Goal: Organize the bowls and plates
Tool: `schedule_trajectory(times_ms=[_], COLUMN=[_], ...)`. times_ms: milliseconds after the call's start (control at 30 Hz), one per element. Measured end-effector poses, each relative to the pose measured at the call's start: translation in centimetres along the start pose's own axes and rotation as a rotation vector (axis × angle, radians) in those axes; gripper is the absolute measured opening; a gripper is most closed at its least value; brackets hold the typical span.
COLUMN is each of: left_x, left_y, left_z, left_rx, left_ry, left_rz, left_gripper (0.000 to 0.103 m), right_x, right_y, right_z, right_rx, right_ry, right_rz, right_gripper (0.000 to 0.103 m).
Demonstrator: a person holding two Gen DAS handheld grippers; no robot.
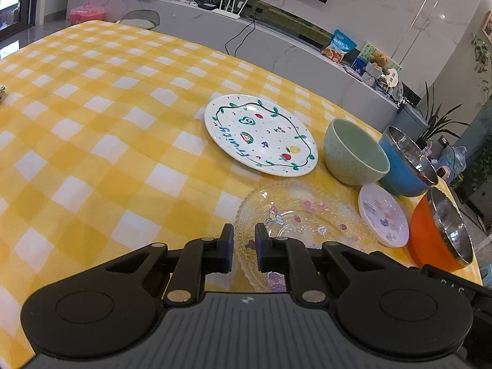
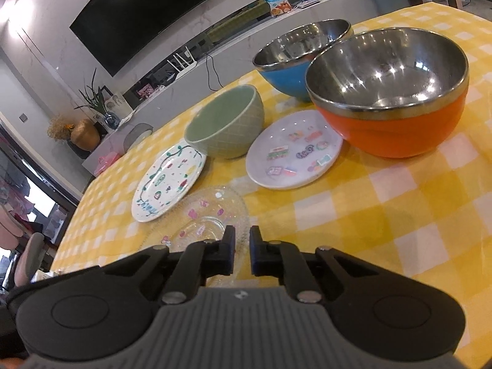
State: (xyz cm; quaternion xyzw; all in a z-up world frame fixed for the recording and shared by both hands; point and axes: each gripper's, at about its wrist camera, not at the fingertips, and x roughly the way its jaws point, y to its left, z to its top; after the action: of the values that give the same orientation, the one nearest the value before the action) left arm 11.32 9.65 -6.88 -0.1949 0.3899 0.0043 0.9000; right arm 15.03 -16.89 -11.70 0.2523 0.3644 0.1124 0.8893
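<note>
Tho round, glass plate (image 1: 307, 224) flat, face-up

1. The left wrist view looks down from close above the surface (image 1: 92, 117), facing the glass plate (image 1: 307, 215).
2. The right wrist view looks at that plate (image 2: 209, 215) from its opposite side, equally near.

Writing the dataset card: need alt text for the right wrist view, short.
Gripper fingers closed on the rim of a clear glass plate on a yellow checked tablecloth. Beyond it sit a painted white plate, a small sticker plate, a green bowl, and steel-lined orange and blue bowls.
</note>
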Motion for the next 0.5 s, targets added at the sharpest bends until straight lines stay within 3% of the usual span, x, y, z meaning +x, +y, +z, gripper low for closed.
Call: schedule_trajectory(times_ms=[500], left_x=[-4.2], left_y=[0.0], left_z=[-1.6], left_rx=[-0.008], left_ry=[-0.023], left_rz=[0.004], left_gripper=[0.014], right_x=[-3.2], right_y=[0.6], right_z=[-1.0], right_rx=[-0.027], right_ry=[0.028], right_rz=[0.043], right_gripper=[0.008])
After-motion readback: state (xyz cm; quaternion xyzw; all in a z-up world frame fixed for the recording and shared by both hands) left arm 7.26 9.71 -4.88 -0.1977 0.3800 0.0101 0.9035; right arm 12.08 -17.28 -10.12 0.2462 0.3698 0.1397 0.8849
